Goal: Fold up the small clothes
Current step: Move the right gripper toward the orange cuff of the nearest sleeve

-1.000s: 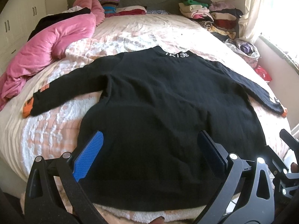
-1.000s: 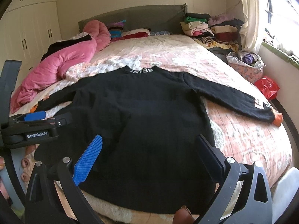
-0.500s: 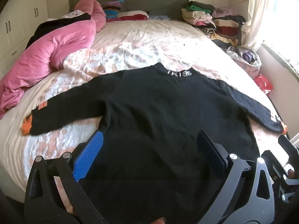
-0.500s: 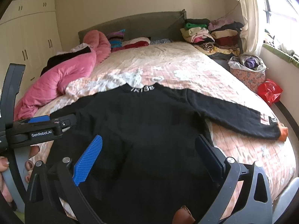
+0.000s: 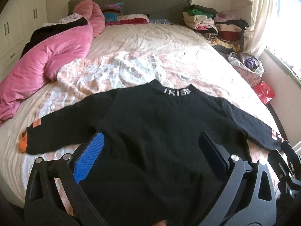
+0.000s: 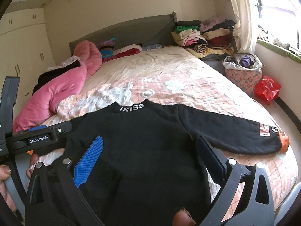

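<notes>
**A home bedroom**

A large bed (image 6: 188, 86) with a grey headboard (image 6: 124, 32) fills the room. Beside it stand white wardrobes (image 6: 24, 52); a pink duvet (image 5: 47, 60) and folded clothes (image 6: 203, 35) lie on it.

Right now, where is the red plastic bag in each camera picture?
Left wrist view: the red plastic bag is at the right edge, about halfway down, on the floor beside the bed.
Right wrist view: the red plastic bag is again at the right, a little above the middle, on the floor beside the flowered basket.
Shared landmark: the white letters on the black sweater collar, mid-picture in both views.
</notes>
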